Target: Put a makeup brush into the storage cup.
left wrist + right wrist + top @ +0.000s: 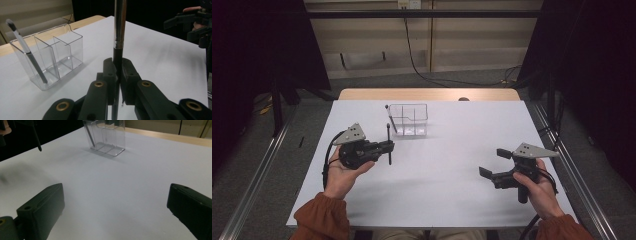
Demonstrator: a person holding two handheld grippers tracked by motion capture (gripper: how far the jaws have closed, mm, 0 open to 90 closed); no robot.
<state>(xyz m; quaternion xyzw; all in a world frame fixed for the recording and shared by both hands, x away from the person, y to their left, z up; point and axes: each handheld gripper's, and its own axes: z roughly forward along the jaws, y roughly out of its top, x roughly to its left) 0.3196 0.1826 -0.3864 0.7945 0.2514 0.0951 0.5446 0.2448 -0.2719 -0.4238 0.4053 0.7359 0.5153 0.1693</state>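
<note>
High view: one brush (390, 120) stands in our organizer (408, 120) near the table's (447, 200) far edge; left gripper (388, 147) clamps another brush (389, 145), right gripper (492, 162) gapes empty.

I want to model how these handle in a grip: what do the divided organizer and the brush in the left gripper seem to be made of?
The organizer looks like clear rigid plastic, probably acrylic: you see the dividers and the leaning brush through its glossy walls. The held brush has a matte black handle, plastic or painted wood, and a shiny silver ferrule, likely metal, clamped in the left gripper.
</note>
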